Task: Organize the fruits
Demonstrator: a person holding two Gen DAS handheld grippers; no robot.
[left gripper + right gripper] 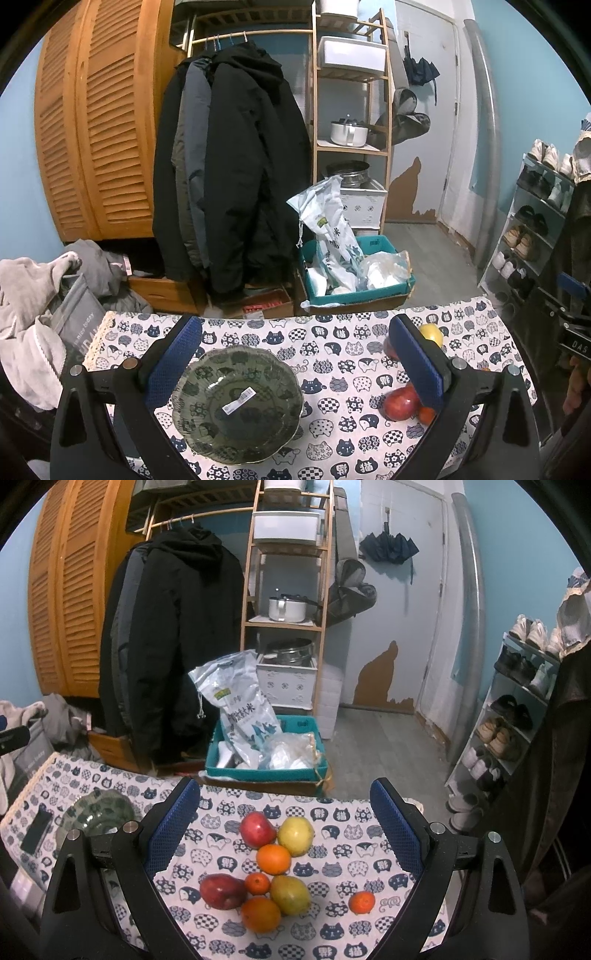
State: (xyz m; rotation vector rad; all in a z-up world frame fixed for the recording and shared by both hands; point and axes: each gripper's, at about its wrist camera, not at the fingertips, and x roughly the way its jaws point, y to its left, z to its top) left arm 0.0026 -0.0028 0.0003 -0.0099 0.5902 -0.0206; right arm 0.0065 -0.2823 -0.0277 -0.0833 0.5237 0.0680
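Left wrist view: the left claw [293, 354] was spread wide and held nothing, poised above the bench [332, 343], which was covered by a cat-print cloth. A dark green scalloped bowl [236, 404] sat on the cloth between the two blue-padded fingers, nearer the left one, with a white barcode label stuck inside it and no fruit in it. To the right, partly hidden behind the right finger, were a red apple [400, 402], a small orange fruit just beside it, and farther back a yellow fruit [432, 334] — all well apart from the bowl. Beyond the bench edge hung dark coats [229, 166], with a teal crate [354, 273] of bags on the floor.

Right wrist view: the right claw [284, 812] was likewise spread and empty, above the fruit. The fruit lay in a loose cluster on the cloth between the fingers: a red apple [257, 829] and a yellow fruit [295, 836] at the back, an orange [273, 859] just in front of them, then a second red apple [222, 891], a small mandarin [257, 883], a yellow-green mango [290, 894] and a large orange [260, 914] touching or nearly touching. One mandarin [362, 902] lay apart to the right. The green bowl [98, 818] showed at far left — behind the left finger — with a dark phone [36, 830] beside it.
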